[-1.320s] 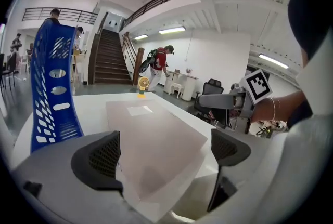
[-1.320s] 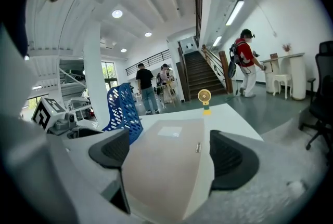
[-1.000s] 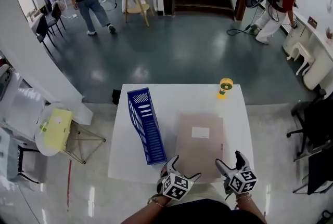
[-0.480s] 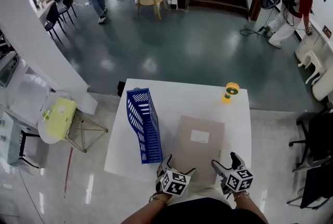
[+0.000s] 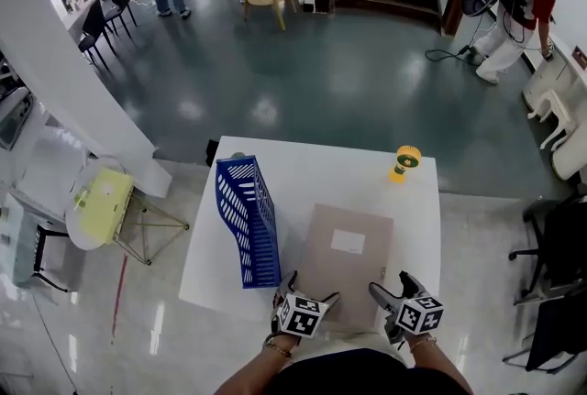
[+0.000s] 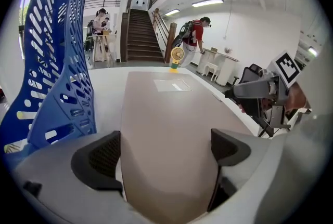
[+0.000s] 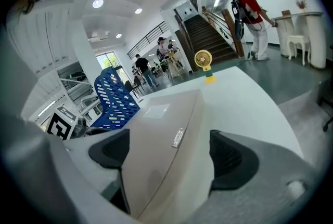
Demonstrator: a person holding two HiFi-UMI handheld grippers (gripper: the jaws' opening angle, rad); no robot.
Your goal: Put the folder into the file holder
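Observation:
A brown folder (image 5: pixel 344 265) with a white label lies flat on the white table (image 5: pixel 312 173). To its left stands the empty blue file holder (image 5: pixel 246 219), upright. Both grippers sit at the folder's near edge. My left gripper (image 5: pixel 310 290) is open at the near left corner; in the left gripper view the folder (image 6: pixel 166 114) runs between its spread jaws, with the file holder (image 6: pixel 57 77) close on the left. My right gripper (image 5: pixel 392 285) is open at the near right corner, where the folder's (image 7: pixel 161 129) right edge lies between the jaws.
A small yellow fan (image 5: pixel 403 162) stands at the table's far right corner. A yellow-green case (image 5: pixel 101 205) rests on a stand left of the table. A black office chair (image 5: pixel 559 237) is to the right. People move about far behind.
Both grippers have stayed at the folder's near edge, edging slightly over it. The folder and file holder have not moved. The head view has tilted a little.

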